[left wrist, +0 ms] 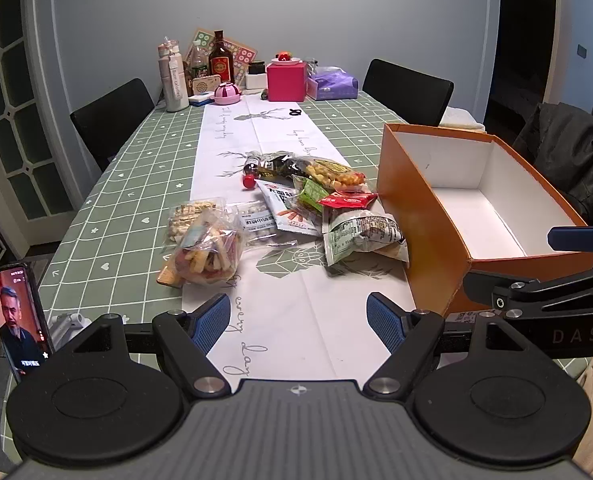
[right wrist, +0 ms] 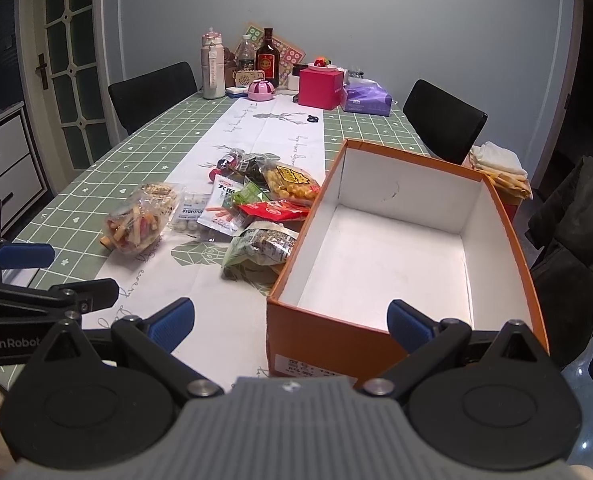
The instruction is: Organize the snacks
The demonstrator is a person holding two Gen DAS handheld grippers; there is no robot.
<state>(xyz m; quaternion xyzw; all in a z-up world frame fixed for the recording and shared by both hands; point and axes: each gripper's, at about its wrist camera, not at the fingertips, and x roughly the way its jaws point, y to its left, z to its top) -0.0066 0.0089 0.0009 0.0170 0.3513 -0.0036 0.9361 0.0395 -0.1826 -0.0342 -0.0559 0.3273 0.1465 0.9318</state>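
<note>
Jaws on both my tools stand released and hold nothing. My left gripper (left wrist: pixel 298 322) hovers low at the near edge of the surface (left wrist: pixel 128 184), fingers pointing far along the white runner (left wrist: pixel 296 296), level and square to it. My right gripper (right wrist: pixel 290 320) hangs just to its right, higher, straddling the near wall of the orange box (right wrist: pixel 316 332); its left finger lies over the runner, its right finger over the box interior.

The snacks sit in a loose heap mid-surface, left of the box: a clear bag of mixed crackers (left wrist: pixel 208 254) nearest on the left, a green wrapped packet (left wrist: pixel 360 236) touching or nearly touching the box's left wall, a red packet (left wrist: pixel 346 201) and a yellow puffed-snack bag (left wrist: pixel 330 172) behind it, and a small red-capped bottle (left wrist: pixel 250 170) at the far end of the heap.

The box is open-topped, with a white inner floor, and sits at the right edge of the surface. Bare runner lies between my left gripper and the heap. A phone (left wrist: pixel 16 320) stands at the near left edge. Bottles and a pink box (left wrist: pixel 286 80) crowd the far end.
</note>
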